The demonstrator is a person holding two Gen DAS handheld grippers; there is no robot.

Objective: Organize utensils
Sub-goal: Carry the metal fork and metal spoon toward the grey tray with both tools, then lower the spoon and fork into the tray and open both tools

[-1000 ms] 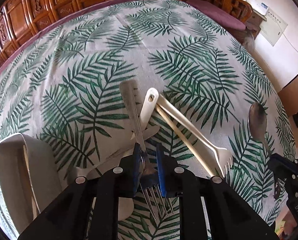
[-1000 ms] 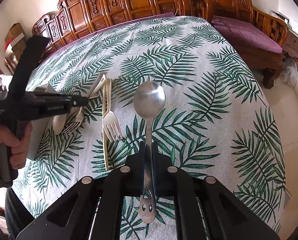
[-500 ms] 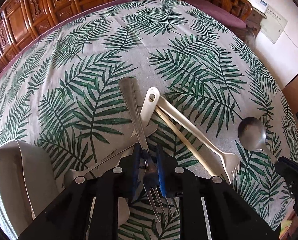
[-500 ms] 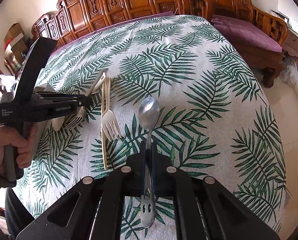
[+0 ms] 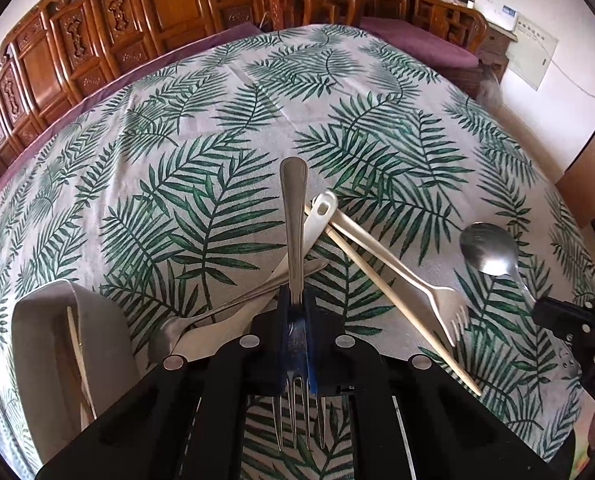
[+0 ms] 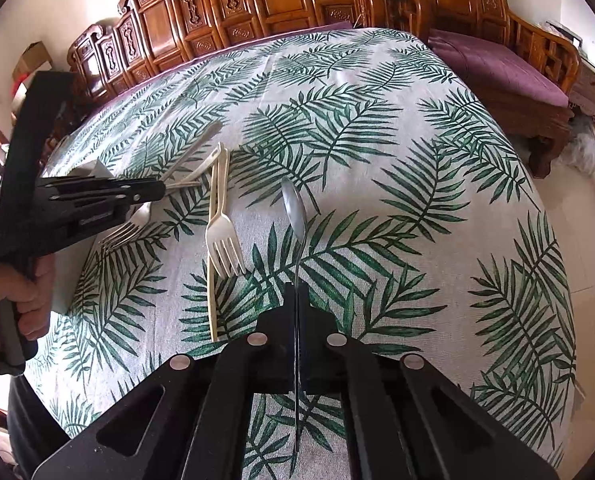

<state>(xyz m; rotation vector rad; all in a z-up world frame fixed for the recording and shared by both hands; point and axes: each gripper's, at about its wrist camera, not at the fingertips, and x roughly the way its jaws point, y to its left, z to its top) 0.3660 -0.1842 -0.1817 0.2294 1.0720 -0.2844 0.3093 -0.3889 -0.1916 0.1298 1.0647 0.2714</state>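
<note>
My left gripper [image 5: 295, 300] is shut on a metal fork [image 5: 294, 216], handle pointing away, tines toward the camera, lifted above the pile. My right gripper [image 6: 297, 292] is shut on a metal spoon [image 6: 293, 206], turned edge-on; the spoon also shows in the left wrist view [image 5: 487, 248]. On the leaf-print cloth lie a cream plastic fork [image 5: 397, 272], also in the right wrist view [image 6: 222, 236], a wooden chopstick [image 5: 393, 304], a white plastic spoon [image 5: 317, 220] and a metal spoon [image 5: 225, 308]. A grey tray [image 5: 37, 344] at the lower left holds a chopstick [image 5: 77, 360].
The table [image 6: 417, 160] is covered by a palm-leaf cloth. Carved wooden chairs [image 6: 257, 12] stand along its far side and a purple-cushioned bench [image 6: 497, 64] at the right. The left gripper body and hand [image 6: 29, 216] show at the left of the right wrist view.
My left gripper lifted the metal fork off the pile and levelled it. My right gripper rolled the spoon from bowl-up to edge-on and moved closer to the plastic fork.
</note>
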